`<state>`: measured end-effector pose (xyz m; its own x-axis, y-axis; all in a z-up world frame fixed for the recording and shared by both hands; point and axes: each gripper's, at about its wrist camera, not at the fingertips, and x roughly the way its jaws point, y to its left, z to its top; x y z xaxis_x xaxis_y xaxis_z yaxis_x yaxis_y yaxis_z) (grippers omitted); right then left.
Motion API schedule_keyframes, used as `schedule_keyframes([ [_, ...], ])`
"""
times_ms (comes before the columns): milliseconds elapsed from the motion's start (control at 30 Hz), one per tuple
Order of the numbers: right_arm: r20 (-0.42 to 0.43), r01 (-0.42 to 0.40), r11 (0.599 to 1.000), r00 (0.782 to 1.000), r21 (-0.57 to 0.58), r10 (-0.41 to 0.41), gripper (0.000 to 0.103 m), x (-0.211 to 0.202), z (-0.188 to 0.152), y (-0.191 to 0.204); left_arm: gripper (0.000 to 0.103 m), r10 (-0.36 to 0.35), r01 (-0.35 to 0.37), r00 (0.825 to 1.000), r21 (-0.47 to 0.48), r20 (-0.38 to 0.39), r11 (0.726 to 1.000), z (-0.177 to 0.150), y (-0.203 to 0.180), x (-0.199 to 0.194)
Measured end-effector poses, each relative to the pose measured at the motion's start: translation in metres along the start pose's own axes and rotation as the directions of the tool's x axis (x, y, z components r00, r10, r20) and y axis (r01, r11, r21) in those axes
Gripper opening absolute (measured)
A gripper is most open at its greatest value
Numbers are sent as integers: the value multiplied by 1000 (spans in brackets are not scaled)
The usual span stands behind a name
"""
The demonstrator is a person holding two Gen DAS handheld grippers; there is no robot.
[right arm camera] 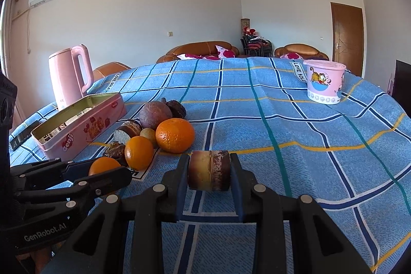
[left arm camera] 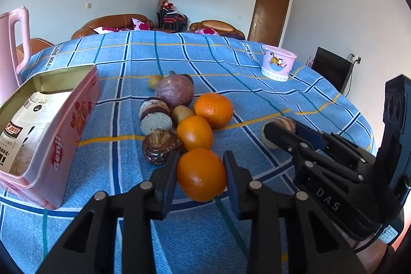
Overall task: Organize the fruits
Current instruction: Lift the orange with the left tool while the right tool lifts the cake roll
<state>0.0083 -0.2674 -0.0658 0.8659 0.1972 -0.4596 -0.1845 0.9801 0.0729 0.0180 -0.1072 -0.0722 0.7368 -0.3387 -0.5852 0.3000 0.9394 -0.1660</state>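
Note:
My left gripper (left arm camera: 201,175) is shut on an orange (left arm camera: 201,174), low over the blue checked tablecloth (left arm camera: 257,99). Behind it lies a pile: two more oranges (left arm camera: 194,132) (left arm camera: 213,109), a large purple round fruit (left arm camera: 174,91), small yellow-brown fruits (left arm camera: 181,113) and brown cut halves (left arm camera: 155,116) (left arm camera: 160,145). My right gripper (right arm camera: 209,171) is shut on a brown cut fruit half (right arm camera: 208,170), right of the pile; it also shows in the left wrist view (left arm camera: 280,134). The left gripper shows in the right wrist view (right arm camera: 102,172) with its orange (right arm camera: 104,164).
An open pink Genji tin (left arm camera: 64,135) with a packet inside stands left of the pile. A pink kettle (right arm camera: 70,72) is behind it. A pink cartoon tub (left arm camera: 278,63) sits at the far right. Sofas and a door lie beyond the table.

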Motion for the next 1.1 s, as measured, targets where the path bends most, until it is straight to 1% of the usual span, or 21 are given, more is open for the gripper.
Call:
schedule_keyframes([
  [433,62,-32,999,997,-28,34,32,-7,-3,2,36,40,-41,998,26,49,999,1,1,-8],
  [967,112,-46,997,992,-56,52,32,-14,-7,5,36,73,-80,991,54,110,995,0,-1,-20],
  [1100,108,-44,997,993,-56,50,32,-13,-6,6,36,81,-90,988,65,129,994,2,-2,-26],
])
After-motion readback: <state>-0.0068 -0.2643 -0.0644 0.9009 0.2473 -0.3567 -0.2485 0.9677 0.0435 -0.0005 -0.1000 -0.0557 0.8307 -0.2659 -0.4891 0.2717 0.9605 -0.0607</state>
